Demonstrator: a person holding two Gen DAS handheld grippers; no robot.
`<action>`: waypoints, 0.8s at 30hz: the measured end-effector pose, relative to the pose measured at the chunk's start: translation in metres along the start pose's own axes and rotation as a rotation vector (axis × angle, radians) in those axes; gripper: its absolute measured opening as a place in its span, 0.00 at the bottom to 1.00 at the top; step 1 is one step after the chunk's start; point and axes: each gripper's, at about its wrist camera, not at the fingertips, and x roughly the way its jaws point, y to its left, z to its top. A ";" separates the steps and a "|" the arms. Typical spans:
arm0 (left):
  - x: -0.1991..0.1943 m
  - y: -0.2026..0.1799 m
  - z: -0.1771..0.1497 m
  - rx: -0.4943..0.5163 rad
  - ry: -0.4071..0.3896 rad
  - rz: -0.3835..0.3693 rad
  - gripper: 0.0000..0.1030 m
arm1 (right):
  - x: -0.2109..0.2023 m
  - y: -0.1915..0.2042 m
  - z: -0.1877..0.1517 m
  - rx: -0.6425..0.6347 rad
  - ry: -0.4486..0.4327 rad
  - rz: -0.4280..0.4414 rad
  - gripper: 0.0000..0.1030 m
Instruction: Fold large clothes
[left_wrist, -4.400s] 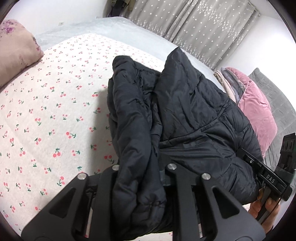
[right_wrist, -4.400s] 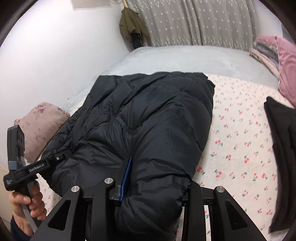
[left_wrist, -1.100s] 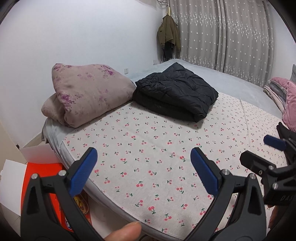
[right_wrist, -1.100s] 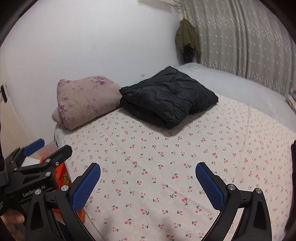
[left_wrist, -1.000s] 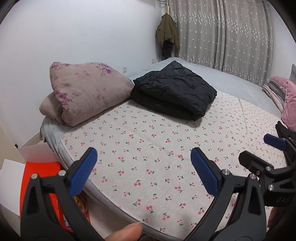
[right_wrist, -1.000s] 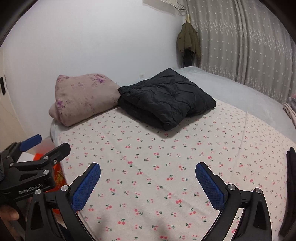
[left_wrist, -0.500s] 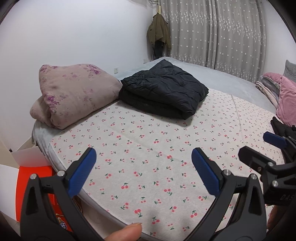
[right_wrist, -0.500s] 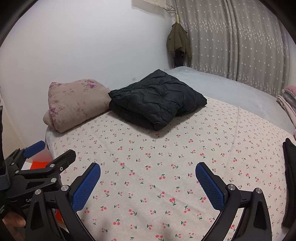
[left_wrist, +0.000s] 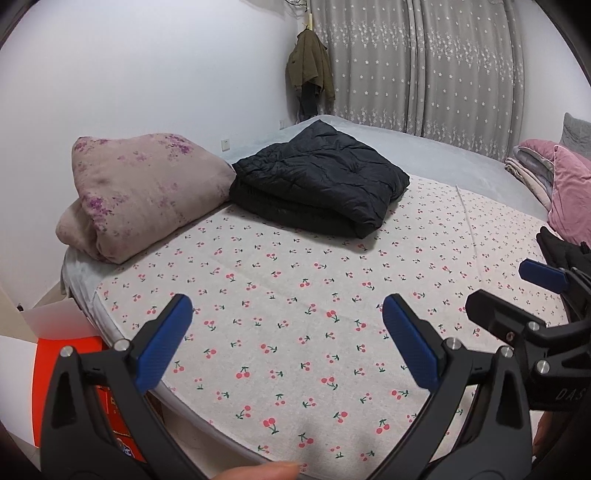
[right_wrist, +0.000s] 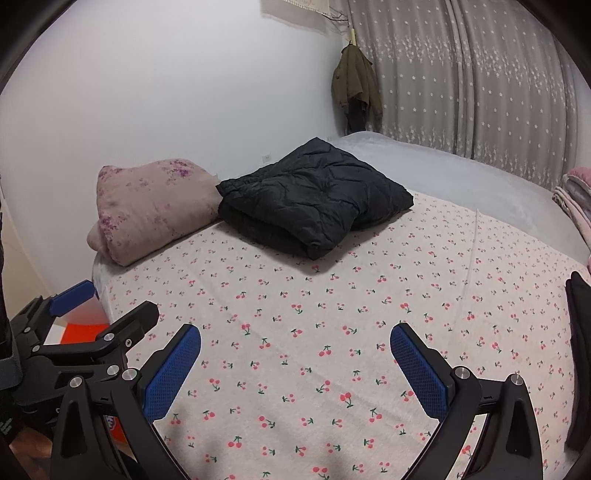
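A: Start with the bed (left_wrist: 461, 147). What is on it?

B: A cherry-print sheet (left_wrist: 295, 295) covers most of it, bare in the middle. At the far left corner a pink flowered quilt (left_wrist: 140, 192) sits rolled up, and the black padded jacket (left_wrist: 321, 181) lies just beside it, touching its side.

A: And the jacket's shape?

B: A squat folded bundle, layers stacked, edges roughly square. A few seconds ago both tongs were clamped on it at close range, with the fabric filling both views. Now it rests well apart from them, across the sheet.

A: So what does that mean for the job?

B: That garment looks finished and set aside. The pulling back over the last second suggests the person is turning to the next piece. A dark garment (right_wrist: 580, 354) shows at the right edge of the sheet, near the right tongs; it is likely the next one, though little of it is visible.

A: The tongs themselves?

B: The left gripper (left_wrist: 288, 343) hangs over the near edge of the sheet with its jaws spread wide, holding nothing. The right gripper (right_wrist: 295, 365) is the same: wide apart, empty, above the sheet.

A: Anything smaller?

B: A fingertip (left_wrist: 255, 470) at the bottom of the left view, and an orange box (left_wrist: 66, 369) on the floor beside the bed.
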 end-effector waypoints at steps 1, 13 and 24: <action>0.001 0.000 0.000 -0.001 0.001 0.001 0.99 | 0.000 0.001 0.000 -0.001 0.002 0.000 1.00; -0.003 0.000 0.000 0.003 -0.019 0.043 0.99 | 0.003 0.002 -0.002 -0.005 0.013 0.005 1.00; -0.008 0.003 0.001 -0.019 -0.040 0.065 0.99 | 0.004 0.003 -0.002 -0.010 0.009 0.001 1.00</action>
